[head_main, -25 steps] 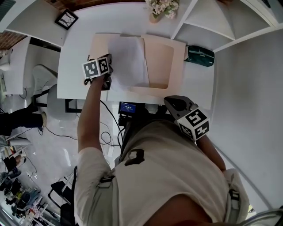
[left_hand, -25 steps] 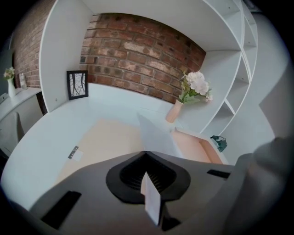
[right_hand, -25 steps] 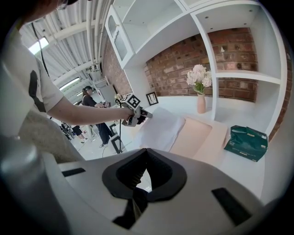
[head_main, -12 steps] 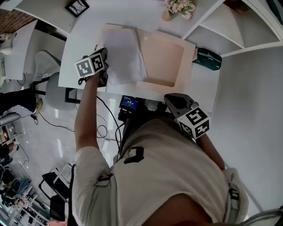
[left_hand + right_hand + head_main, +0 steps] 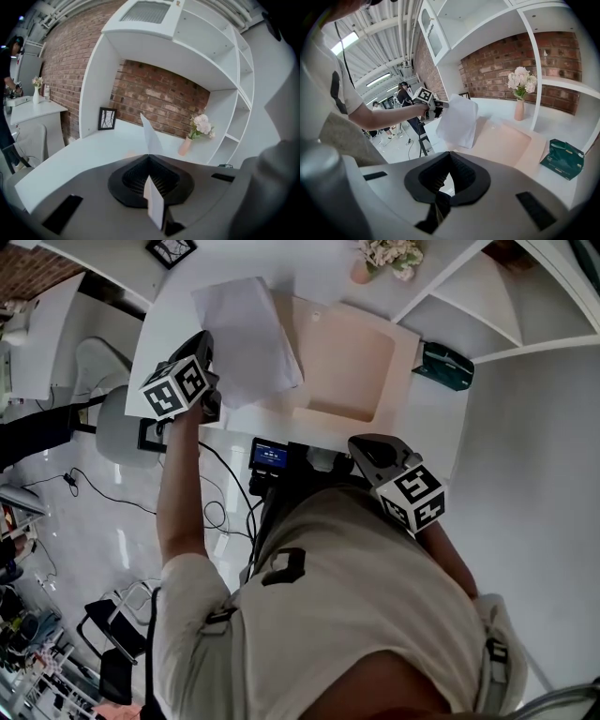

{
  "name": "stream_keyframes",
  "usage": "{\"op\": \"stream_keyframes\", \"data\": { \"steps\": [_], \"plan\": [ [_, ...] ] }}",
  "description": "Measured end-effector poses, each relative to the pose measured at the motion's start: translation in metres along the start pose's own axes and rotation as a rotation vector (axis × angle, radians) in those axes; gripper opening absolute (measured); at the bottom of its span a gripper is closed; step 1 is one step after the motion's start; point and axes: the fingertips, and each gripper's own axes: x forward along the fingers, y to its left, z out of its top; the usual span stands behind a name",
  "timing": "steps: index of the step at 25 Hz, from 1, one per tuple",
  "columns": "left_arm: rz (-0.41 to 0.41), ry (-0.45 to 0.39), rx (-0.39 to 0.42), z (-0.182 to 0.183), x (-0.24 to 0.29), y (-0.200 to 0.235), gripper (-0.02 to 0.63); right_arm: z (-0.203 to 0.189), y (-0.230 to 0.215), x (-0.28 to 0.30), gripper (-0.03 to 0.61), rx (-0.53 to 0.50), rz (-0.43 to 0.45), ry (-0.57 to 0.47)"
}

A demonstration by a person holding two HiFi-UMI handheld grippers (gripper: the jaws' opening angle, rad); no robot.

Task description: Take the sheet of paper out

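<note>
My left gripper (image 5: 212, 390) is shut on the left edge of a white sheet of paper (image 5: 248, 338) and holds it in the air over the desk's left part. In the left gripper view the sheet (image 5: 152, 136) stands edge-on, pinched between the closed jaws of the left gripper (image 5: 149, 157). The open peach folder (image 5: 352, 362) lies flat on the white desk (image 5: 169, 324), with the sheet's right corner hanging over its left side. The right gripper view shows the sheet (image 5: 457, 122) raised above the folder (image 5: 506, 143). My right gripper (image 5: 375, 460) hovers by the desk's front edge, jaws together and nothing in them.
A green pack (image 5: 439, 362) lies on the desk to the right of the folder. At the back stand a pink vase of flowers (image 5: 384, 257) and a small picture frame (image 5: 169, 249). White shelves (image 5: 487, 287) rise at the right. A chair (image 5: 112, 427) stands left of the desk.
The left gripper has moved left and up with the sheet, which has come off the folder and now hangs in the air. The right gripper has hardly moved.
</note>
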Motion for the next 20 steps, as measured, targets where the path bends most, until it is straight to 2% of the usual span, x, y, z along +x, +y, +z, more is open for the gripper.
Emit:
{"op": "stream_keyframes", "data": {
  "steps": [5,14,20],
  "plan": [
    [-0.001,-0.093,-0.039,0.017,-0.031,-0.003,0.015,0.002,0.000,-0.001,0.018,-0.005,0.000,-0.006],
    [0.032,-0.174,-0.021,0.035,-0.077,-0.026,0.015,0.003,0.004,-0.005,0.018,-0.033,0.014,-0.053],
    [0.059,-0.221,-0.053,0.030,-0.115,-0.046,0.015,-0.008,0.014,-0.022,0.018,-0.008,0.048,-0.059]
  ]
}}
